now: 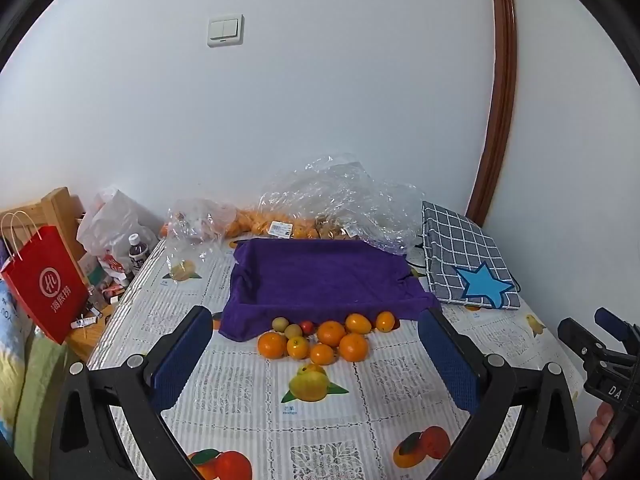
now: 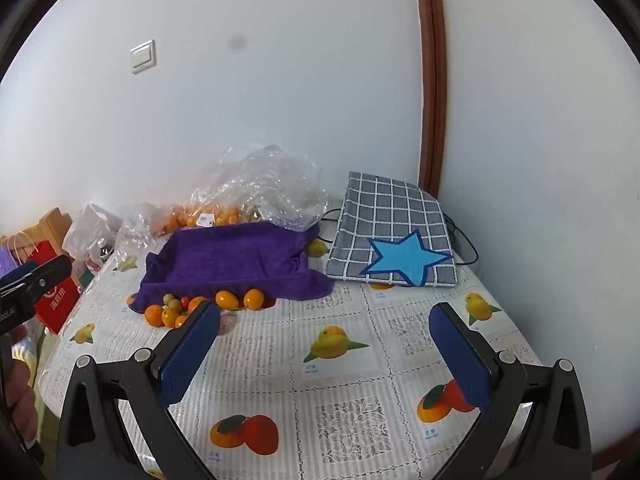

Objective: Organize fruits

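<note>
A purple cloth-lined tray [image 1: 320, 276] [image 2: 236, 258] lies on the fruit-print tablecloth with nothing in it. In front of its near edge sits a cluster of several oranges [image 1: 331, 333] [image 2: 226, 299], two small green fruits [image 1: 280, 324] [image 2: 173, 304] and a small red one [image 1: 306, 326] [image 2: 185, 301]. My left gripper [image 1: 316, 344] hovers open just short of the cluster, its blue pads [image 1: 180, 360] spread wide. My right gripper [image 2: 326, 332] is open too, over bare tablecloth to the right of the fruit. Neither holds anything.
Clear plastic bags with more oranges [image 1: 276, 220] [image 2: 200, 216] lie behind the tray against the wall. A grey checked cloth with a blue star [image 1: 468, 260] [image 2: 396, 236] sits at the right. A red paper bag [image 1: 44, 284], a bottle [image 1: 138, 254] and clutter stand off the table's left edge.
</note>
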{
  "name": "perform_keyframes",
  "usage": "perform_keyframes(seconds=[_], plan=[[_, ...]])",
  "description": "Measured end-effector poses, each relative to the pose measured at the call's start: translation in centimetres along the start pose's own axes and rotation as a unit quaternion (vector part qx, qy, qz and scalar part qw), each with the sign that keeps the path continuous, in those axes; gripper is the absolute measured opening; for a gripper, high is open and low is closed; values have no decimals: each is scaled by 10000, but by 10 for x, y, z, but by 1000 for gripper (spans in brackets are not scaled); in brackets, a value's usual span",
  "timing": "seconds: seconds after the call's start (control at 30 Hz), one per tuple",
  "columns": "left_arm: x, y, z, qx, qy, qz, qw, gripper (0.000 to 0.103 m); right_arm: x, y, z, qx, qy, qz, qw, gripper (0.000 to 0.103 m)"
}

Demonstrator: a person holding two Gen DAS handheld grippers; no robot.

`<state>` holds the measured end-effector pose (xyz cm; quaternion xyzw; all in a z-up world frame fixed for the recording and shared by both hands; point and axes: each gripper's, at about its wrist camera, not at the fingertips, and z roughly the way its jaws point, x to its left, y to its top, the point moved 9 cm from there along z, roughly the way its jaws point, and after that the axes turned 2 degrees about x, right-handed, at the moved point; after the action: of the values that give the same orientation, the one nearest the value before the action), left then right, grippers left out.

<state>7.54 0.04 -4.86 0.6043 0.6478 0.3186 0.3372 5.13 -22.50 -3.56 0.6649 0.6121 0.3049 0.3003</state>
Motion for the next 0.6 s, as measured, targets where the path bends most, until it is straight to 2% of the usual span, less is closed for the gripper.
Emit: perform_keyframes(seconds=[0.17,0.6], plan=[[1,0,-2,-13,30,3,10000,103,7,-4,3,111,-113,-150,9998,103],[8,-2,0,11,139,-80,9999,103,19,-4,-2,142,-35,-256,9996,103]])
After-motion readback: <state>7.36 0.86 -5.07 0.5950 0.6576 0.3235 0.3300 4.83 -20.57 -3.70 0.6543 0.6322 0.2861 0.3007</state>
